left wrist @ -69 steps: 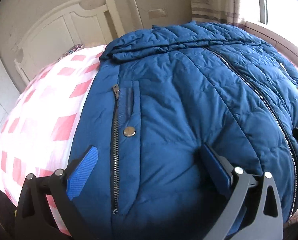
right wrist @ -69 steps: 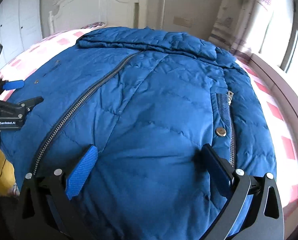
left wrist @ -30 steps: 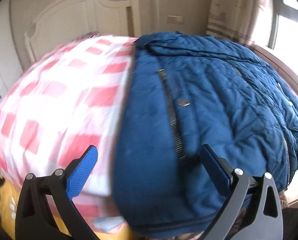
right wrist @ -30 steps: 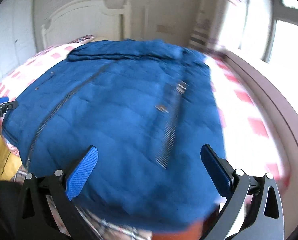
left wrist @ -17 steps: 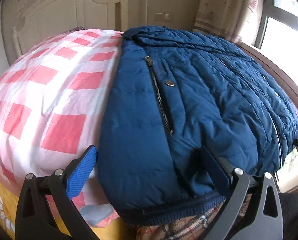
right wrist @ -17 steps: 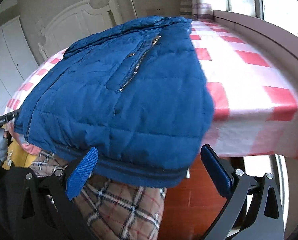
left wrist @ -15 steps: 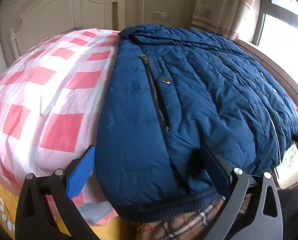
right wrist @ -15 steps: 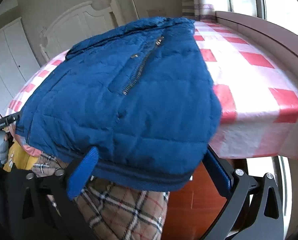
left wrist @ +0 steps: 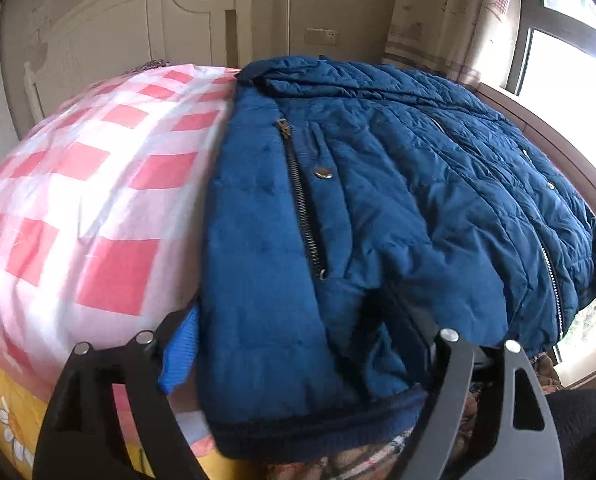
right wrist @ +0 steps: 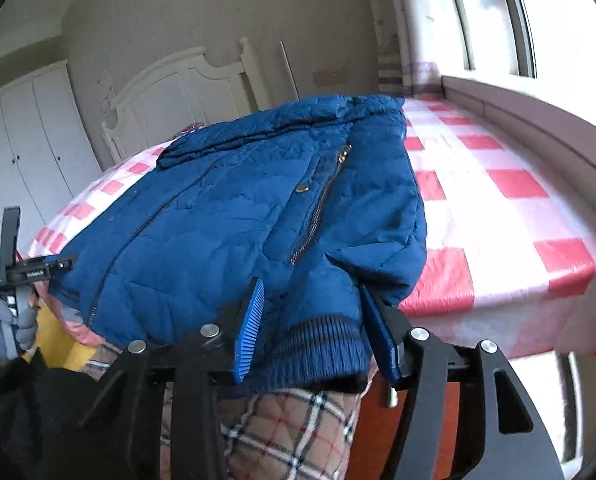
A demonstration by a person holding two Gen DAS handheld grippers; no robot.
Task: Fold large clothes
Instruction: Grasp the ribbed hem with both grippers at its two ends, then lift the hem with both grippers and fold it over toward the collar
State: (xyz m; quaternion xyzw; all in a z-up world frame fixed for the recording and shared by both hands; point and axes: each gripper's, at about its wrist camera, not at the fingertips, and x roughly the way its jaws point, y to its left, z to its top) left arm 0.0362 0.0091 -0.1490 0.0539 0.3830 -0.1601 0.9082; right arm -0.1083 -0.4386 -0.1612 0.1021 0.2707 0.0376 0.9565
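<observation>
Here, item by item, taking the bed point(left wrist: 98, 184) as the landmark. Jacket point(left wrist: 378, 200): blue, quilted, lying front up across the bed, collar toward the headboard point(left wrist: 138, 32), ribbed hem hanging off the foot edge over a plaid blanket point(right wrist: 298, 432). Left gripper point(left wrist: 294, 344): at the foot of the bed, on the hem corner farther from the window point(left wrist: 570, 40); jaws have just been narrowing, one blue pad against the jacket's side seam, the other sunk under a fold, so whether they truly pinch I cannot tell. Right gripper point(right wrist: 318, 320): at the hem corner nearer the window; jaws have just been closing, both pads against the bunched ribbed hem and padding, apparently pinching it. Risks, as I judge them: the padding is thick and slippery, so a grip on the outer shell alone could slide off when lifted; the left side looks the weaker hold, and if it lets go while the right pulls, the fold would go skew. The jaws may also catch only the top layer, leaving the back panel behind on the bed. The checked sheet point(right wrist: 498, 208) or the blanket could be pinched along with the hem and dragged. The overhanging weight could pull the jacket toward the floor.
</observation>
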